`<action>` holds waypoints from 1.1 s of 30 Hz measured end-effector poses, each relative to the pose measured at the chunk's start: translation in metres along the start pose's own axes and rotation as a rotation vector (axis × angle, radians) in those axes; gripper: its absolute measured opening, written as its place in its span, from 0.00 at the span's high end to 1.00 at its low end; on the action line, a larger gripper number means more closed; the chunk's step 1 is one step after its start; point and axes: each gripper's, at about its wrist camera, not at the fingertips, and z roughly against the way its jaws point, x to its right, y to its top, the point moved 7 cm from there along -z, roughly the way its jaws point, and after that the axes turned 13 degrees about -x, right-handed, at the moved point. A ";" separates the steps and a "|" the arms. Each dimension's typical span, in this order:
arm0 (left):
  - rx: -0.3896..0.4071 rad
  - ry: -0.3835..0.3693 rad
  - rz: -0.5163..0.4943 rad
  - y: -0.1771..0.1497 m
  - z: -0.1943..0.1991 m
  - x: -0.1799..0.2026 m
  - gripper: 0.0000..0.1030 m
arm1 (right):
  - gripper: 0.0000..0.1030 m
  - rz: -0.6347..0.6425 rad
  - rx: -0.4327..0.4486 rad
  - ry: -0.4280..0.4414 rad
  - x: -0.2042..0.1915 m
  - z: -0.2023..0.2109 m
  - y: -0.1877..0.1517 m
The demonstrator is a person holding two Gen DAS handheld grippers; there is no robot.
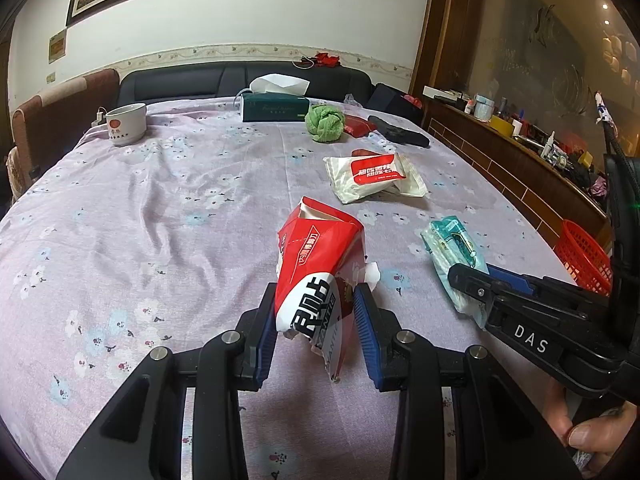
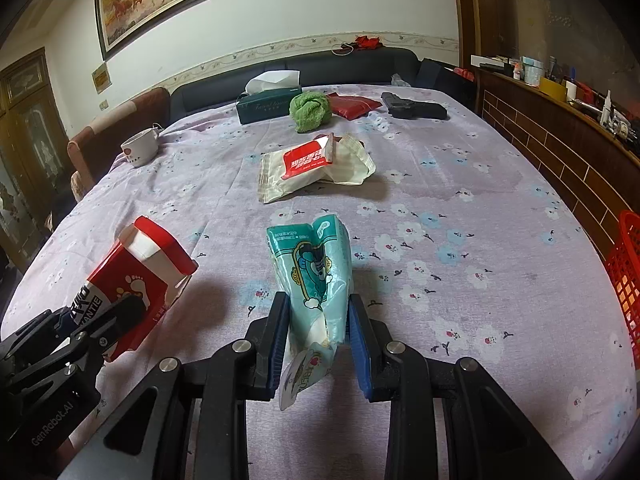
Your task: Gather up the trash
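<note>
A: Two pieces of trash are in hand, one per gripper. Our left gripper (image 1: 314, 328) has its fingers closed onto the red carton (image 1: 316, 256), pinching its crumpled lower end so the open top points up and away, low in the middle of the left wrist view.

B: And our right gripper (image 2: 318, 336) has its fingers squeezed in on the teal wrapper (image 2: 314, 268), which stands between the blue pads in the lower centre of the right wrist view. Both pieces look lifted, or barely resting, on the desk (image 1: 160, 200) with its flowered purple cloth; we can't tell which.

A: What is left? The white-and-red wrapper (image 2: 312, 168) lies loose in the middle of the cloth, beyond both grippers and touched by neither.

B: The red basket (image 2: 626, 276) at the right edge of the frame, beside the desk, looks like where the trash goes, though that is our guess. Neither held piece is over it yet.

A: So we judge the job roughly midway: two pieces grasped, none dropped off, one wrapper waiting. The mug (image 1: 126, 124), tissue box (image 1: 276, 106) and green cloth (image 1: 324, 122) at the far end look like keepers.
</note>
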 end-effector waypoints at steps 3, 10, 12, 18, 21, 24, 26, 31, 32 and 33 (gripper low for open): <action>-0.003 0.001 0.001 0.000 -0.001 -0.001 0.66 | 0.70 -0.001 0.001 0.000 0.000 0.000 0.000; 0.001 0.001 0.002 0.001 0.002 -0.003 0.66 | 0.70 -0.004 0.012 -0.004 0.002 0.006 0.000; -0.001 0.010 -0.007 0.000 0.003 0.000 0.66 | 0.70 -0.017 0.007 0.023 0.006 0.012 -0.002; 0.024 -0.032 -0.066 0.012 0.025 0.036 0.66 | 0.70 -0.134 0.095 0.055 0.058 0.060 0.005; 0.045 -0.068 -0.118 0.023 0.037 0.067 0.66 | 0.70 -0.216 0.151 0.053 0.100 0.089 0.005; 0.036 -0.135 -0.175 0.035 0.043 0.108 0.66 | 0.69 -0.302 0.199 0.046 0.147 0.117 0.001; 0.018 -0.195 -0.208 0.042 0.043 0.139 0.66 | 0.69 -0.350 0.222 0.039 0.178 0.134 -0.003; -0.047 -0.362 -0.291 0.056 0.035 0.224 0.66 | 0.68 -0.475 0.269 -0.008 0.261 0.173 -0.018; -0.065 -0.393 -0.309 0.058 0.031 0.244 0.66 | 0.68 -0.496 0.272 -0.013 0.272 0.176 -0.020; -0.082 -0.426 -0.327 0.060 0.027 0.264 0.66 | 0.68 -0.523 0.272 -0.012 0.286 0.180 -0.023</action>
